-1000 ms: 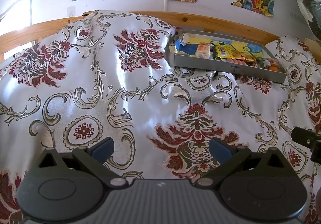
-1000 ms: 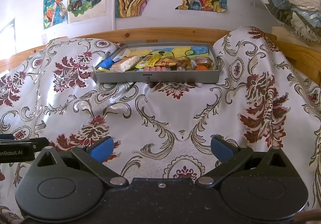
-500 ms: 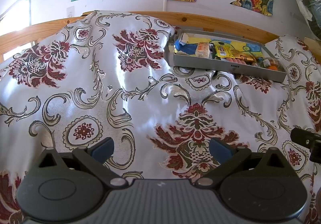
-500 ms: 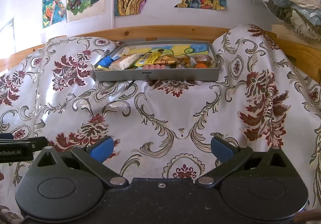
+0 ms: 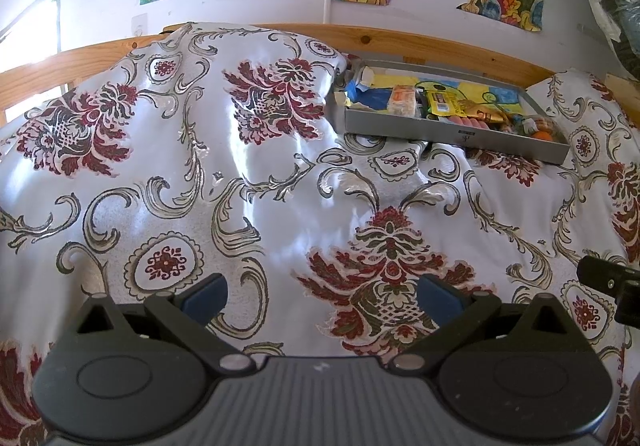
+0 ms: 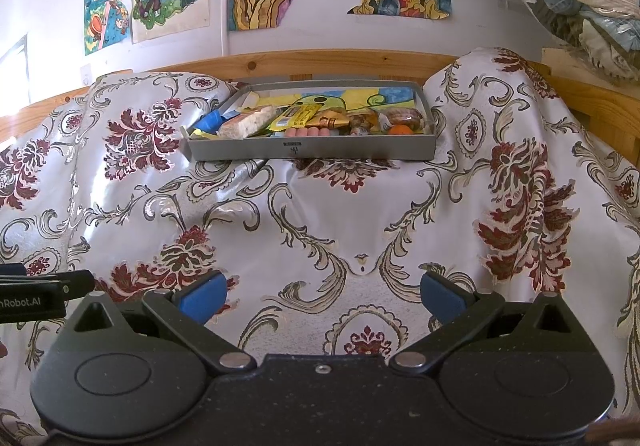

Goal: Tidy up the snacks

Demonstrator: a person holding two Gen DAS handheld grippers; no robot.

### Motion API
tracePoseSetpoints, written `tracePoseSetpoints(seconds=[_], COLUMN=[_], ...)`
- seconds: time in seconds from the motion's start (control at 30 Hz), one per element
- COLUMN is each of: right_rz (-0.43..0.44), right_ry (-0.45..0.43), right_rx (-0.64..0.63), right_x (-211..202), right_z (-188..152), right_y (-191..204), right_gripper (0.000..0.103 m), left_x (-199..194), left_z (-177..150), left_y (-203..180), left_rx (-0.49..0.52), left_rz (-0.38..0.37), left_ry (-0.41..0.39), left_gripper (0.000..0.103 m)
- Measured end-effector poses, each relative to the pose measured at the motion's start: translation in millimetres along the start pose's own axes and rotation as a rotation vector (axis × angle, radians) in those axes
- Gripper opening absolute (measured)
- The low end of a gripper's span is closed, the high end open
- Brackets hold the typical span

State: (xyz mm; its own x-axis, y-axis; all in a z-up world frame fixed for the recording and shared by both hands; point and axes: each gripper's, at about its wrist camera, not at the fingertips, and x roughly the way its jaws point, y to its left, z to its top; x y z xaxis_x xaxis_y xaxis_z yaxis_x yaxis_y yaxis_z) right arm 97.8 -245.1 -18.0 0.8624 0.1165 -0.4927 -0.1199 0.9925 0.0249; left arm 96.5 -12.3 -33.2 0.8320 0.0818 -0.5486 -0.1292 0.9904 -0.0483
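All the snacks [image 6: 316, 120] lie together in a flat grey tray [image 6: 312, 150], which sits far off on the flowery cloth [image 6: 320, 230], close to the wooden rail [image 6: 320, 60] by the wall. No snack shows on the cloth outside the tray. In the tray there is a blue pack at the left end, then a pale crumbly bar in clear wrap [image 6: 248, 122], a yellow packet [image 6: 298, 116], a gold wrapper [image 6: 330, 121], a row of pink sausages [image 6: 308, 132], some shiny sweets, and a small orange ball [image 6: 400, 130] at the right end. The left gripper [image 5: 320, 292] hangs low over the near part of the cloth with its fingers spread wide and nothing between them. The right gripper [image 6: 320, 292] is the same: fingers wide apart, holding nothing, well away from the tray. This could be a tidy job that is done, with every snack put away, or it could be a full tray waiting to be sorted; the pictures fit both. Any pick from here would need a long reach forward to the tray and a soft pinch, since the wraps look thin and crinkly. For words, the side of the left gripper, seen in the right wrist view, reads "nRobot.AI". A small dark label [image 6: 296, 145] sits on the tray's front wall, but I think it is too tiny to read, and so is the print on the yellow packet.
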Motion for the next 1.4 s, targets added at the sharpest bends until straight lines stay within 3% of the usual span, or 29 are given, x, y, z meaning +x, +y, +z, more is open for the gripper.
tracePoseSetpoints(seconds=[1.1,1.4], right_rz=[-0.011,-0.011], right_ry=[-0.008,-0.006], right_rx=[0.011,0.012], right_x=[-1.8,-2.0], right_z=[1.2,1.0], right_y=[-0.8,-0.6], right_gripper=[0.102,0.102], left_x=[0.1,1.1], left_z=[5.5,5.3], left_y=[-0.2,1.4], left_rx=[0.026,0.028], left_rz=[-0.042,-0.022], left_ry=[0.027,0.025], left_gripper=[0.103,0.103])
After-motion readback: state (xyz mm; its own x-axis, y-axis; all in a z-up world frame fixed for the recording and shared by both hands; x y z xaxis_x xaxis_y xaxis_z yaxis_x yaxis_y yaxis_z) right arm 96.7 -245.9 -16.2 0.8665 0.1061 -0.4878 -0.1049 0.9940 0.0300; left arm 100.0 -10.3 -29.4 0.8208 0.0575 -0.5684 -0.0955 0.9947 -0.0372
